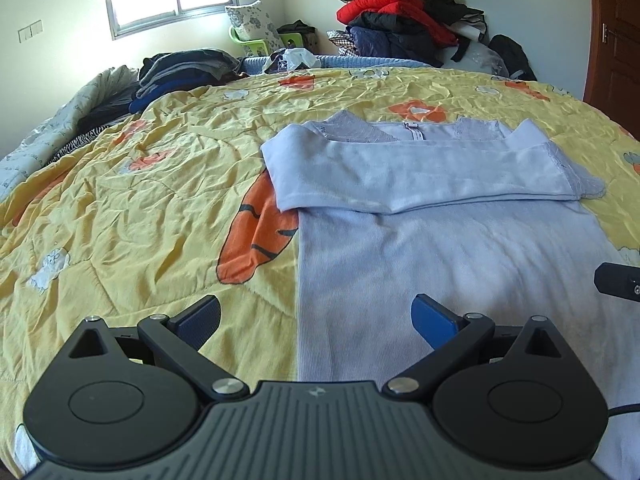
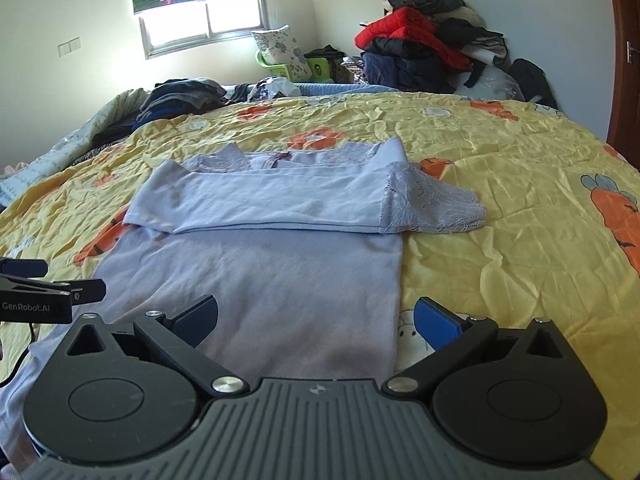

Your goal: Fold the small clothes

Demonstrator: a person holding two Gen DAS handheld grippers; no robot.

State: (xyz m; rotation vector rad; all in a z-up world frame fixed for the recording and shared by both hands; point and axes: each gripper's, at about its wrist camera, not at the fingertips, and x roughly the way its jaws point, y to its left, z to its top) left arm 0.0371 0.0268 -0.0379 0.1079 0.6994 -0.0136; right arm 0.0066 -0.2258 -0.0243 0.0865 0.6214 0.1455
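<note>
A pale lavender top (image 1: 460, 256) lies flat on the yellow quilt (image 1: 132, 200), its sleeves folded across the chest, a lace cuff (image 2: 432, 204) sticking out to the right. My left gripper (image 1: 316, 320) is open and empty over the top's lower left edge. My right gripper (image 2: 316, 320) is open and empty over the top's (image 2: 280, 280) lower right edge. Each gripper shows at the edge of the other's view: the right one (image 1: 618, 280), the left one (image 2: 40, 292).
Folded dark clothes (image 1: 180, 72) are stacked at the bed's far left. A heap of jackets (image 1: 408, 20), one red, rises at the far right. A pillow (image 1: 256, 26) leans by the window. A wooden door (image 1: 612, 32) stands at the right.
</note>
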